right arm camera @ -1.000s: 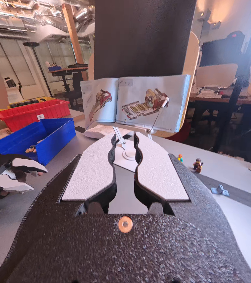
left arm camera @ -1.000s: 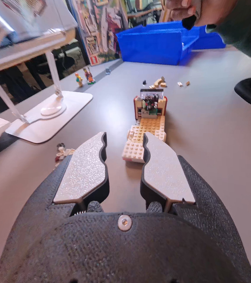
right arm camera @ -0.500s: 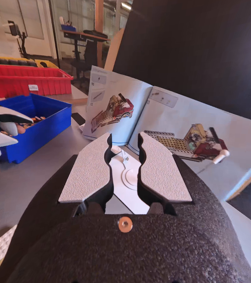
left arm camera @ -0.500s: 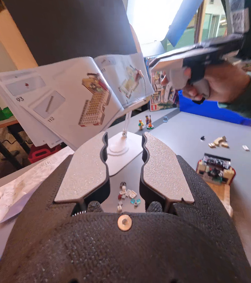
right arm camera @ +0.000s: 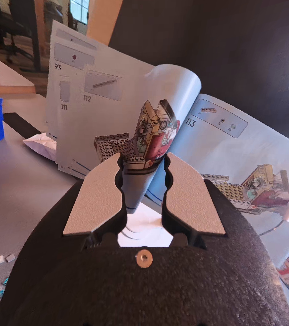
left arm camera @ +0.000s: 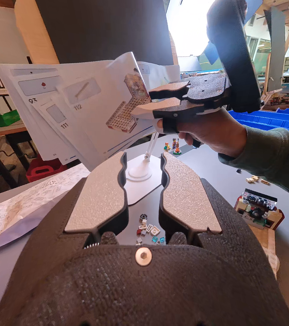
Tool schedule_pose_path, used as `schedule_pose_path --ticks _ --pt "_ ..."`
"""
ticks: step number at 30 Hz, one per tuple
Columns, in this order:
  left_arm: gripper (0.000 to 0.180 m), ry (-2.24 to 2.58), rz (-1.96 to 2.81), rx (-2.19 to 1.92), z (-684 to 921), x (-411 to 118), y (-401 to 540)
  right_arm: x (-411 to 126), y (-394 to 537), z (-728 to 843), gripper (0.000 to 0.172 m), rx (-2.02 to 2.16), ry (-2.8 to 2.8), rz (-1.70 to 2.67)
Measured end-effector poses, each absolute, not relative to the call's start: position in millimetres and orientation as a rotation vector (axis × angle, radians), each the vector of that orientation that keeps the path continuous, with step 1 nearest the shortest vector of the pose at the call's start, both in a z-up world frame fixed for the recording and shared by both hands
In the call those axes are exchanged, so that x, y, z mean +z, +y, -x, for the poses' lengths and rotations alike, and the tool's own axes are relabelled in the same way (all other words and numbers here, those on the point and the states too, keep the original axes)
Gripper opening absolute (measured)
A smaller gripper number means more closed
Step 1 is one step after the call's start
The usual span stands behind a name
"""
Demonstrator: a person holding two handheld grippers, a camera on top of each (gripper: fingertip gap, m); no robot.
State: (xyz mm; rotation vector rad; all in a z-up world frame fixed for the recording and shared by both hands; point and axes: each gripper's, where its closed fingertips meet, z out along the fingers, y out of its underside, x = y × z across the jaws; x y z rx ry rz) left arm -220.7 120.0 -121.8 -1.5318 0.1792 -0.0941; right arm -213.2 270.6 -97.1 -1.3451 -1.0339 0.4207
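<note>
Booklet: white paper instruction booklet [right arm camera: 228,158], open on a white stand [left arm camera: 140,176], centre of frame, spine upright.
Curled page: a bowed leaf [right arm camera: 157,137], long axis upright, standing between the right gripper [right arm camera: 142,158] fingers.
Right gripper: fingers wide; contact with the leaf unclear.
Left gripper [left arm camera: 143,158]: fingers wide, bare, above small loose bricks [left arm camera: 149,229].
Surface: grey table [left arm camera: 201,176]; blue bins [left arm camera: 272,118] at right.

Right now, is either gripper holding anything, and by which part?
Neither grips anything. A curled booklet page stands between the right gripper's open fingers, lower edge, not clamped. The left gripper is open, bare.
</note>
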Motion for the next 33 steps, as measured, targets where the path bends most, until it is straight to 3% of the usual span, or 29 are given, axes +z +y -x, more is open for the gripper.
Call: schedule_pose_path --ticks 14,23,26,33 --pt "0.042 0.238 1.593 -0.065 204 -129 137 -84 276 172 0.016 0.611 -1.007 1.288" --pt "0.048 0.273 1.652 -0.180 195 -112 196 -94 313 143 0.011 0.865 -0.919 1.429" --pt "0.041 0.320 1.681 -0.180 187 -107 222 -96 325 136 0.010 0.858 -0.889 1.463" --pt "0.001 0.475 1.681 -0.212 144 -97 257 -86 324 111 0.019 0.877 -0.867 1.406"
